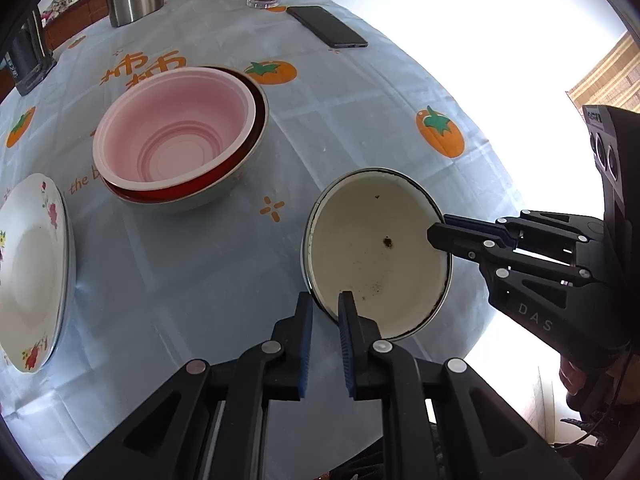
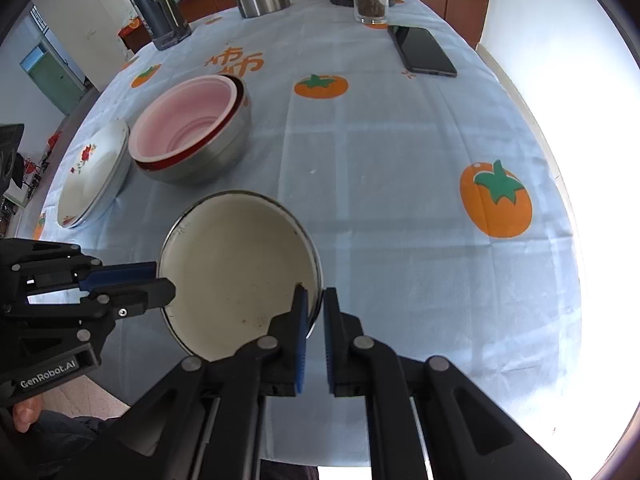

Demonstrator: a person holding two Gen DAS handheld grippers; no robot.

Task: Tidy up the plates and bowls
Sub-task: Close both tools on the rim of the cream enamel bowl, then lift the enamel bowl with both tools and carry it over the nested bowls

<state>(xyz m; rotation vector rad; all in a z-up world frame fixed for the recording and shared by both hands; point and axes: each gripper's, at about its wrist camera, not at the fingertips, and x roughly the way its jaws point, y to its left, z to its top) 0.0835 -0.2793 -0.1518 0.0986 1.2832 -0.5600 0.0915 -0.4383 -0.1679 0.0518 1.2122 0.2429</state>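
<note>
In the left wrist view, the left gripper (image 1: pixel 326 312) is seen with its fingers set on either side of the near rim of a cream enamel bowl (image 1: pixel 376 252), one pad outside the wall and one inside; a narrow gap shows between the pads, so they appear clamped on the rim, though contact on the outer side cannot be fully confirmed. At the far right of the bowl, the right gripper (image 1: pixel 436 232) is closed on the opposite rim, presumably so that the wide bowl is carried level from two sides. Ahead and to the left of the fingers, a pink bowl (image 1: pixel 176 128) is nested in a red-lined metal bowl (image 1: pixel 224 184), likely the stack into which the cream bowl is meant to go. Far left of the fingers lies a flowered plate (image 1: pixel 32 272) on the tablecloth (image 1: pixel 200 264). In the right wrist view, the right gripper's fingers straddle the bowl's rim just ahead of them, close together with the rim between; the left gripper is seen pinching the rim at the bowl's left. A phone (image 2: pixel 424 52) lies well beyond the fingers, to the right.
</note>
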